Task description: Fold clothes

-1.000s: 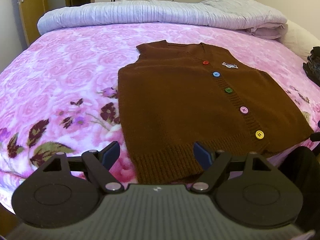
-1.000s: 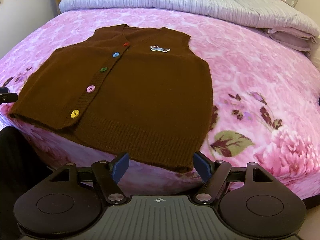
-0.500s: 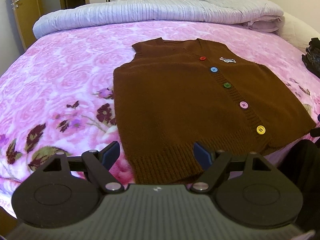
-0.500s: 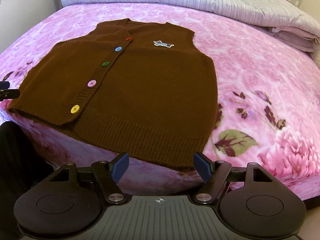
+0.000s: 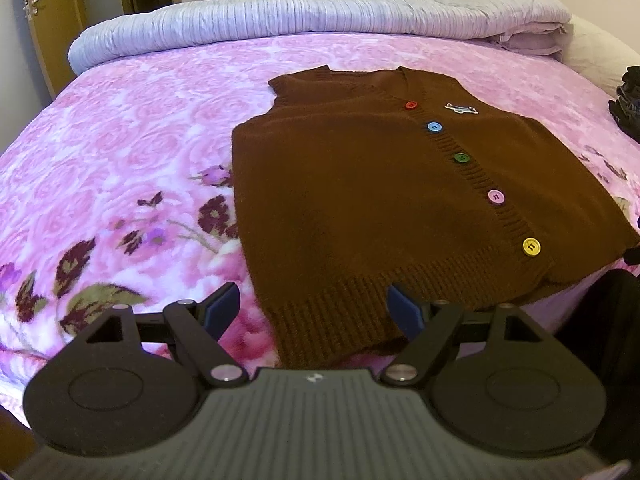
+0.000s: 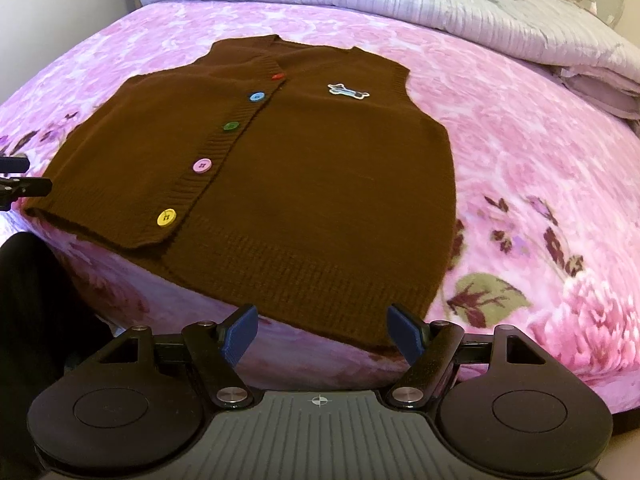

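A brown knitted vest [image 5: 360, 200] lies flat and buttoned on a pink floral blanket [image 5: 120, 140], filling the centre and right of the left wrist view and the centre and left of the right wrist view [image 6: 300, 168]; its ribbed hem hangs just over the near edge of the bed. Five buttons run down its placket: red [image 5: 411, 105], blue [image 5: 434, 127], green [image 5: 461, 157], pink [image 5: 496, 196] and yellow [image 5: 531, 246], with a small pale patch [image 5: 461, 109] just right of the red one. A folded lilac quilt [image 5: 280, 16] stretches across the top of both frames. The left gripper [image 5: 314, 308] sits at the bottom centre of its frame, blue pads spread wide and holding nothing, the hem's lower left corner lying between and beyond them. The right gripper [image 6: 322, 332] is likewise spread wide and empty at the bottom of its frame, with the hem's right corner just above its right pad [image 6: 406, 334]. Compared with a second ago, the vest sits slightly lower and closer in the right wrist view, its hem now nearly reaching the pads, so that gripper has eased toward the garment. In the left wrist view the vest has drifted a little left and then back, with the bed's far side rising in the frame; the spread of both pairs of fingers is unchanged. The tip of the left gripper [image 6: 16, 178] shows at the left edge of the right wrist view, beside the vest's corner.
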Demonstrator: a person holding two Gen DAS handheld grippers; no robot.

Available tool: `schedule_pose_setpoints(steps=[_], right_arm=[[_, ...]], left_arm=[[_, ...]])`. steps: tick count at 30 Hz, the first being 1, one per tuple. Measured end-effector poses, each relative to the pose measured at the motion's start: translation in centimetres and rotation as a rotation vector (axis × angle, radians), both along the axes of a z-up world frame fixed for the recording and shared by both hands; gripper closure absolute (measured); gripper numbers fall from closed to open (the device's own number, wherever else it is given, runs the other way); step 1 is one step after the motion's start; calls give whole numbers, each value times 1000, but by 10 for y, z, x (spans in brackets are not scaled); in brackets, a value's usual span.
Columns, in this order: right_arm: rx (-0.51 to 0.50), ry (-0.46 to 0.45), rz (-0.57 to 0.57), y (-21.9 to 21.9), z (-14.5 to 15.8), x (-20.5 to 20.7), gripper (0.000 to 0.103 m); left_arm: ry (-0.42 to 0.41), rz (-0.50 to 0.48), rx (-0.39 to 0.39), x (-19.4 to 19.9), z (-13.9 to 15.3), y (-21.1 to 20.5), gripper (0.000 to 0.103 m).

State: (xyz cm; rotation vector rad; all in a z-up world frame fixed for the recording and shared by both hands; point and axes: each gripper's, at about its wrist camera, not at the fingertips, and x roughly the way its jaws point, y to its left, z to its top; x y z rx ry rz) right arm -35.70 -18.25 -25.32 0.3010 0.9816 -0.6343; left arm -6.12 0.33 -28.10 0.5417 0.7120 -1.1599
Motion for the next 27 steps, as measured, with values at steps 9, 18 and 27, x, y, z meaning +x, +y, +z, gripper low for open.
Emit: schedule_pose_setpoints(steps=[9, 18, 27], right_arm=[[-26, 7, 57, 9, 4, 18, 28], [-253, -110, 497, 79, 33, 90, 28], [-242, -149, 896, 152, -1, 191, 30]], left_arm=[[-28, -5, -17, 21, 6, 9, 25], [-201, -68, -43, 85, 33, 23, 25], [-217, -42, -69, 135, 34, 34, 25]])
